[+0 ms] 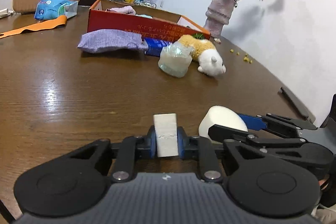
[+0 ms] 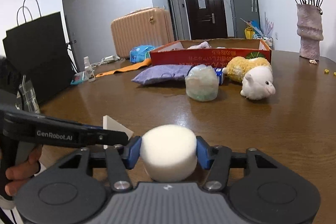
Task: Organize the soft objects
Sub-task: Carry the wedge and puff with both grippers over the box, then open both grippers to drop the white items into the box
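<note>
My left gripper (image 1: 167, 141) is shut on a white rectangular foam block (image 1: 165, 133), held just above the brown table (image 1: 73, 87). My right gripper (image 2: 168, 150) is shut on a white round foam cylinder (image 2: 169, 152); it also shows at the right of the left wrist view (image 1: 221, 123). The two grippers are side by side near the table's front. Farther back lie a purple pillow (image 2: 161, 75), a clear bag of soft stuff (image 2: 201, 83), a yellow and white plush toy (image 2: 252, 75) and a red cardboard box (image 2: 210, 51) with pink cloth inside.
A vase of dried roses (image 2: 309, 33) stands at the back right. A tan suitcase (image 2: 140, 28), a blue tissue pack (image 1: 52, 8), an orange band (image 1: 35, 27), a black paper bag (image 2: 35, 56) and a small spray bottle (image 2: 88, 69) are on the left.
</note>
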Tool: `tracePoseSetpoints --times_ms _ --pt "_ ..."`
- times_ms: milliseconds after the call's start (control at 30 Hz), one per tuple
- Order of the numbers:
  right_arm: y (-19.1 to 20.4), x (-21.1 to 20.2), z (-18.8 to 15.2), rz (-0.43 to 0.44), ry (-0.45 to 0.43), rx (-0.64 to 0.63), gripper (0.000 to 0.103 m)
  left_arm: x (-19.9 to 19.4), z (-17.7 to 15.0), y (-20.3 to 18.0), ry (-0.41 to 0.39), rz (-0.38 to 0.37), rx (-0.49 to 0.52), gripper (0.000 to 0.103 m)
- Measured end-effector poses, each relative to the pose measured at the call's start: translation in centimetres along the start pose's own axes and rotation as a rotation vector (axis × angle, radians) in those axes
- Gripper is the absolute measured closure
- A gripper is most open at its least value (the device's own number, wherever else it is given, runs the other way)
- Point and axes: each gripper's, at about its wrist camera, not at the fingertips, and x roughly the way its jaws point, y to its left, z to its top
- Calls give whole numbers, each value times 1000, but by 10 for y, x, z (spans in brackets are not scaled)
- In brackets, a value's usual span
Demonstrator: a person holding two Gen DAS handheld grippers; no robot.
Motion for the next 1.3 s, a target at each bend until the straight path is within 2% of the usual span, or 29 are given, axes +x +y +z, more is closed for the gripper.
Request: tracePoseSetpoints --times_ms 67,167,267,367,467,533,700,767,800,833,967,1067,1167,1300 --pt "-6 -1 11 2 -25 6 49 -2 11 0 -28 -1 5 84" --pt "-21 0 45 14 -87 -4 49 0 49 2 -83 -37 41 84" --pt "-45 15 99 3 -144 -37 49 18 110 4 -139 -43 113 84" --pt "-74 54 163 -13 -158 -58 49 53 175 18 -159 25 166 84" --pt "-97 119 213 -35 -42 -42 48 107 229 42 -84 110 188 83" --pt "-104 163 230 -43 23 -74 48 142 249 55 -16 163 209 83" --pt "-115 262 242 -29 211 4 48 206 262 79 129 210 237 80" --pt "-112 283 236 -65 243 -5 46 218 261 91 140 230 230 64" --pt "-111 292 235 -82 257 -9 45 218 261 95 123 231 218 50" --pt "-111 298 233 -88 274 -10 44 217 261 97 111 223 216 49" --pt "-114 304 231 -105 278 12 29 206 267 102 69 203 205 48" --pt "-116 292 240 -123 242 22 29 192 275 105 37 221 185 48" --pt "-114 262 256 -122 192 8 29 164 281 101 -6 221 187 48" --pt "-114 197 275 -150 94 -2 26 112 283 85 -73 218 213 44"
